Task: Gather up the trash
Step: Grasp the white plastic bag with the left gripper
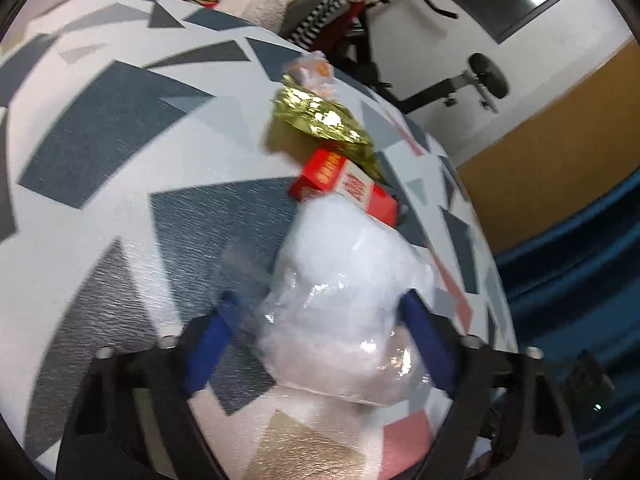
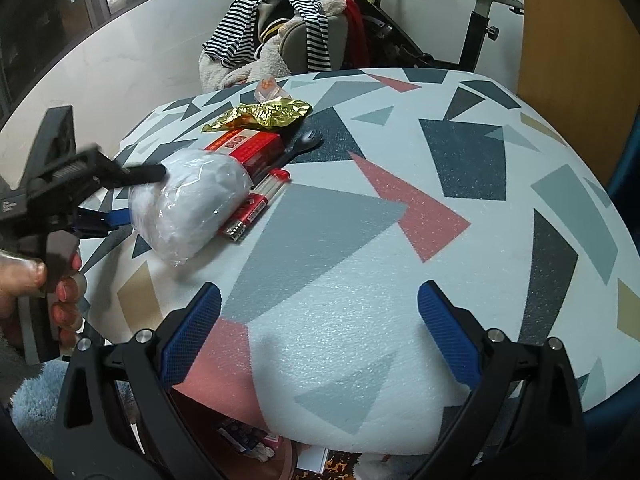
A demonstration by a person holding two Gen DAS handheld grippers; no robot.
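A white bundle wrapped in clear plastic lies on the table with the geometric-pattern cover. My left gripper straddles its near end. The right pad touches the plastic, while a thin gap shows at the left pad. Beyond the bundle lie a red box, a crumpled gold foil wrapper and a small clear wrapper with orange print. My right gripper hovers open over the table's near edge with nothing between its fingers.
A red lighter and a red-capped packet lie beside the bundle, and a black wrench by the box. Behind the table stand a chair heaped with striped clothes and an exercise bike. Clutter sits on the floor under the table's near edge.
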